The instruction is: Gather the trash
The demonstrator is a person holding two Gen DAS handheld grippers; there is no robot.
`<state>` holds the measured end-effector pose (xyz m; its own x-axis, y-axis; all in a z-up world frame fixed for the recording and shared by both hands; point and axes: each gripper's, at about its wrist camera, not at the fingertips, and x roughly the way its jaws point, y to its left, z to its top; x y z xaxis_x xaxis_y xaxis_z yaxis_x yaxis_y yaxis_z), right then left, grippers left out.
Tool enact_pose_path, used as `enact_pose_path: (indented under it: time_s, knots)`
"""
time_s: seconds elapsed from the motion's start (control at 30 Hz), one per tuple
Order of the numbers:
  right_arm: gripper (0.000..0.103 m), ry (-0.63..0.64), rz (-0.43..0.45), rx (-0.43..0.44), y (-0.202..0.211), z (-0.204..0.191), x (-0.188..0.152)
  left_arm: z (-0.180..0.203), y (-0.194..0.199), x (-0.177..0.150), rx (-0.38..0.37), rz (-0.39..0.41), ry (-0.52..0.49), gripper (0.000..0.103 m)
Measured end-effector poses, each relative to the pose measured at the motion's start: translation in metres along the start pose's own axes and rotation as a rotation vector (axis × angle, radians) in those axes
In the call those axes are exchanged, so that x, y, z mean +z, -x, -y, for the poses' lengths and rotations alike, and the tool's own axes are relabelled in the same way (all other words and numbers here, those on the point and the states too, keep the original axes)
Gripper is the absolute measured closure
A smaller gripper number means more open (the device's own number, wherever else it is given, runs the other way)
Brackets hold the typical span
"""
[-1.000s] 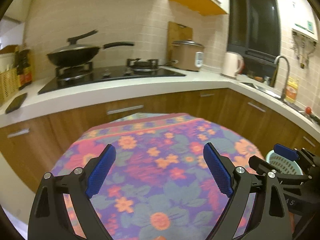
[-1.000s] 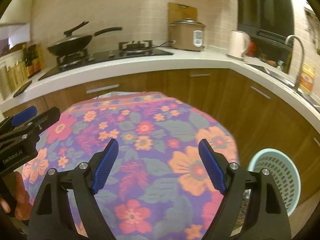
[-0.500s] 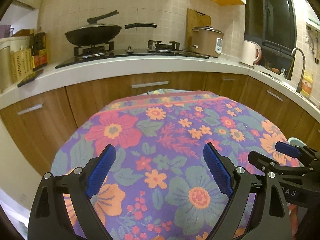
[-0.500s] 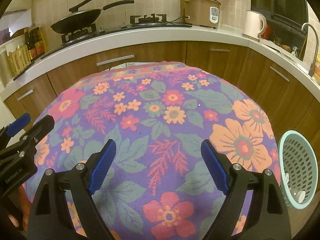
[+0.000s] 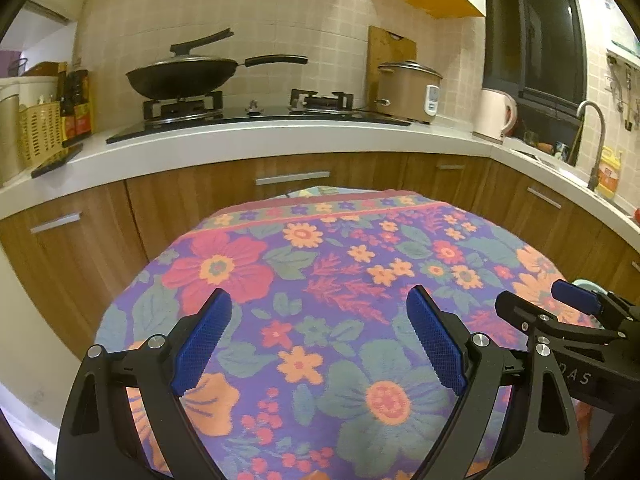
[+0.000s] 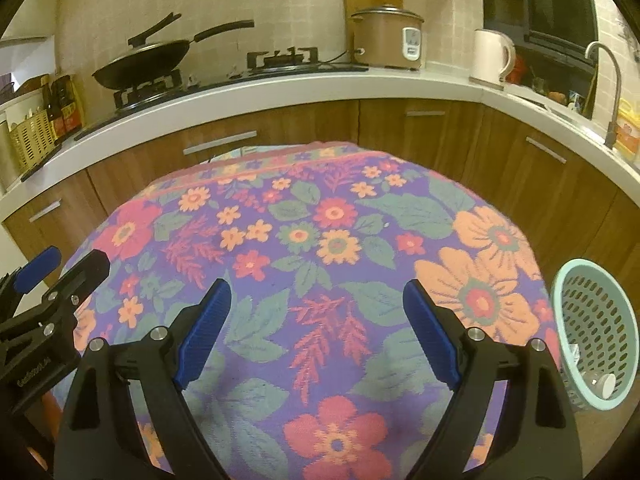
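A table under a flowered cloth (image 5: 320,280) (image 6: 312,248) fills the middle of both views; no loose trash shows on it. My left gripper (image 5: 318,336) hangs open over the near part of the cloth, nothing between its blue pads. My right gripper (image 6: 316,330) is open too, just to the right of it, also over the cloth. Each gripper appears at the edge of the other's view. A pale green perforated basket (image 6: 596,332) stands on the floor to the right of the table, with a white bottle cap and some clear wrapping inside.
Beyond the table runs a white kitchen counter (image 5: 280,136) over wooden cabinets, with a black wok (image 5: 184,74) on the stove, a rice cooker (image 5: 408,92), a kettle (image 5: 496,116) and a sink tap (image 5: 592,136) at the right.
Both views have sunk towards the table and now show more of the cloth. In the right wrist view the basket has come more fully into sight. Both grippers stayed open.
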<state>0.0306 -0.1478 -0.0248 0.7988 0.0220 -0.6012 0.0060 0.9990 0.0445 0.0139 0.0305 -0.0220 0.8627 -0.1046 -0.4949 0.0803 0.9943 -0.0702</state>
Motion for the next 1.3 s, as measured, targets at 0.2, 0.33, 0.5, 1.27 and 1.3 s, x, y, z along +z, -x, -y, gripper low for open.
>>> enact_pose_path:
  time_s: [0.2, 0.33, 0.5, 1.27, 1.3]
  knots:
    - [0.018, -0.012, 0.023, -0.104, 0.022, 0.027, -0.002, 0.027, 0.014, 0.004, -0.085, -0.016, -0.021, 0.016]
    - [0.017, -0.051, 0.049, -0.141, 0.035, 0.044, -0.004, 0.047, 0.018, 0.006, -0.103, 0.001, -0.05, 0.016]
    - [0.017, -0.116, 0.08, -0.206, 0.055, 0.069, -0.009, 0.066, 0.027, 0.013, -0.134, 0.031, -0.078, 0.016]
    - [0.017, -0.279, 0.147, -0.365, 0.118, 0.14, -0.031, 0.138, 0.048, 0.007, -0.301, 0.052, -0.153, 0.015]
    - [0.017, -0.279, 0.149, -0.369, 0.119, 0.141, -0.031, 0.139, 0.049, 0.007, -0.304, 0.051, -0.152, 0.015]
